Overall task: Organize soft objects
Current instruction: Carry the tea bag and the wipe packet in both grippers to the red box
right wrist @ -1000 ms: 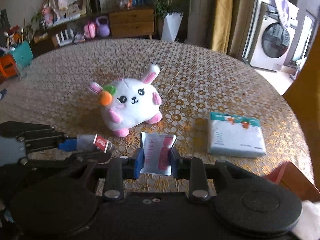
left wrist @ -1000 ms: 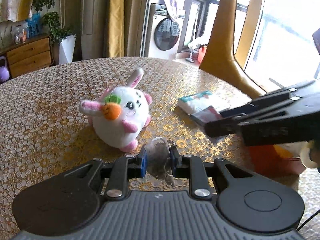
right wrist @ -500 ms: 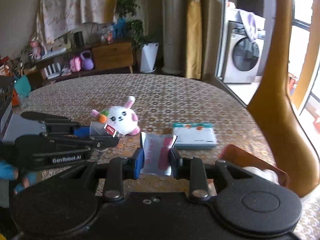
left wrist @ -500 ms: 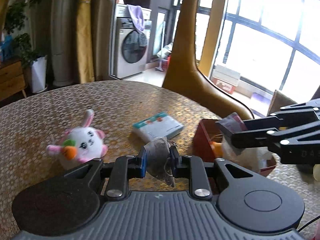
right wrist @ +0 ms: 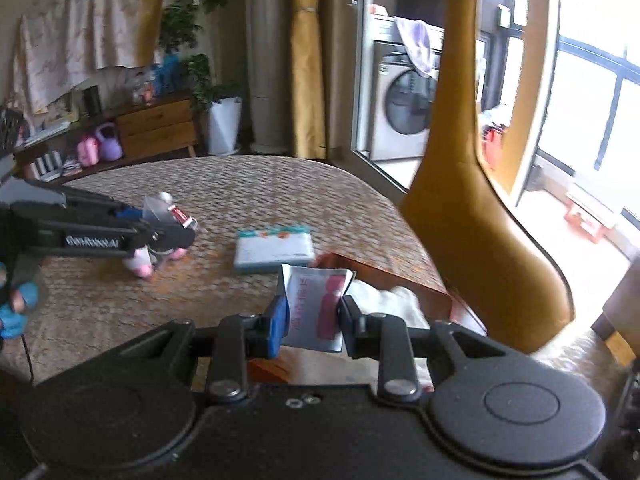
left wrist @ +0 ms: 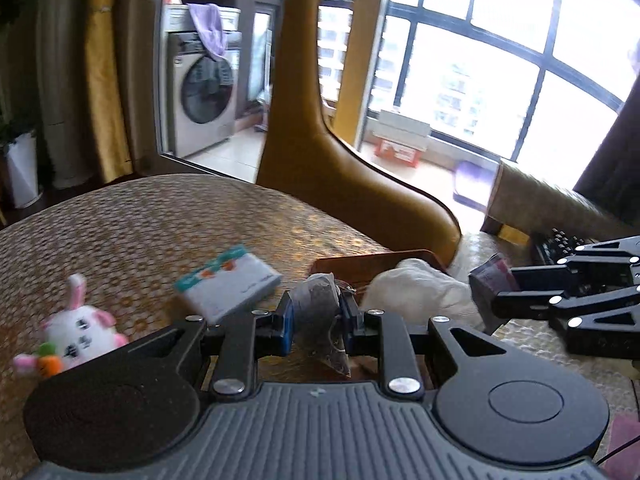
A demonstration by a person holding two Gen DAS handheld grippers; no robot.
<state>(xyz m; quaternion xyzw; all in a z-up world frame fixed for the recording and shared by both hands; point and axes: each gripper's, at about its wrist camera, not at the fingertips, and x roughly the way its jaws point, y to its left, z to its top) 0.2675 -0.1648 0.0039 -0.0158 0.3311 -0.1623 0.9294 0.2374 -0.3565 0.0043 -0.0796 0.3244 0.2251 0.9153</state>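
My left gripper (left wrist: 316, 320) is shut on a small grey mesh tea bag (left wrist: 320, 312), held above the table near a brown tray (left wrist: 360, 266). My right gripper (right wrist: 312, 312) is shut on a white sachet with pink print (right wrist: 316, 304), over the same brown tray (right wrist: 400, 280). Something white and soft (left wrist: 416, 292) lies in the tray. A white plush bunny (left wrist: 76, 336) with a carrot sits on the table at the left. In the right wrist view the left gripper (right wrist: 176, 220) hides most of the bunny (right wrist: 140, 266).
A pack of tissues (left wrist: 228, 286) lies on the patterned round table (left wrist: 140, 232) between bunny and tray. A tan chair back (left wrist: 320, 160) rises behind the tray. A person's blue-gloved hand (right wrist: 16, 308) holds the left gripper.
Both grippers have swung to the right and risen, away from the bunny and toward the brown tray. The bunny and tissue pack have slid left in both views. Both grips are unchanged.
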